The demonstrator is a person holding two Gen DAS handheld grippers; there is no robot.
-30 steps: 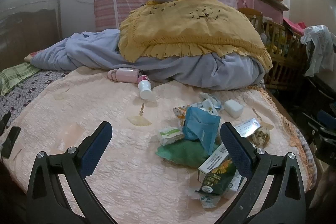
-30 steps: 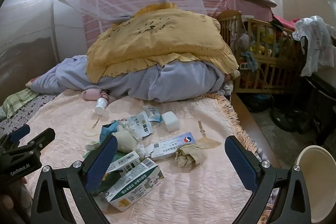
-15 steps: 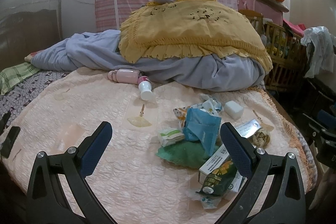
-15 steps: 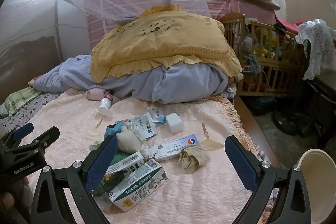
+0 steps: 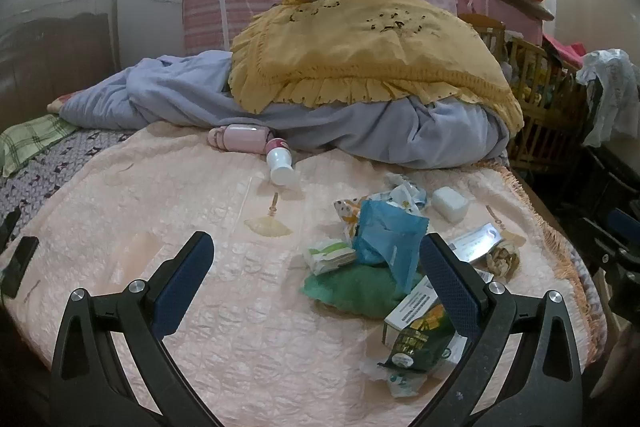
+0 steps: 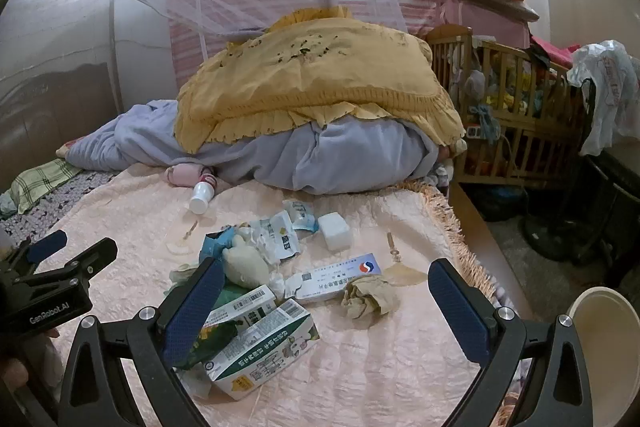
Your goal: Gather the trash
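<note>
A heap of trash lies on the pink quilted bedspread (image 5: 160, 195) (image 6: 380, 355): a blue wrapper (image 5: 386, 239), a green bag (image 5: 352, 289), small cartons (image 6: 260, 351) (image 5: 416, 311), a crumpled brown paper (image 6: 370, 297) (image 5: 502, 259), a flat white box (image 6: 340, 277), a white block (image 6: 335, 231) (image 5: 450, 203) and a small white bottle (image 5: 280, 167) (image 6: 201, 195). My left gripper (image 5: 316, 277) is open above the spread, its right finger over the heap. My right gripper (image 6: 326, 303) is open over the cartons and brown paper. The left gripper (image 6: 56, 267) also shows at the right view's left edge.
A yellow cloth (image 5: 360, 55) over a grey-blue blanket (image 6: 332, 159) is piled at the back of the bed. A wooden crib (image 6: 508, 123) stands to the right. A pale round bin (image 6: 604, 355) sits on the floor at the lower right. A pink case (image 5: 242, 139) lies by the blanket.
The right gripper has moved slightly forward and left over the heap; the view has shifted a little. The left gripper has barely moved. Both stay open.
</note>
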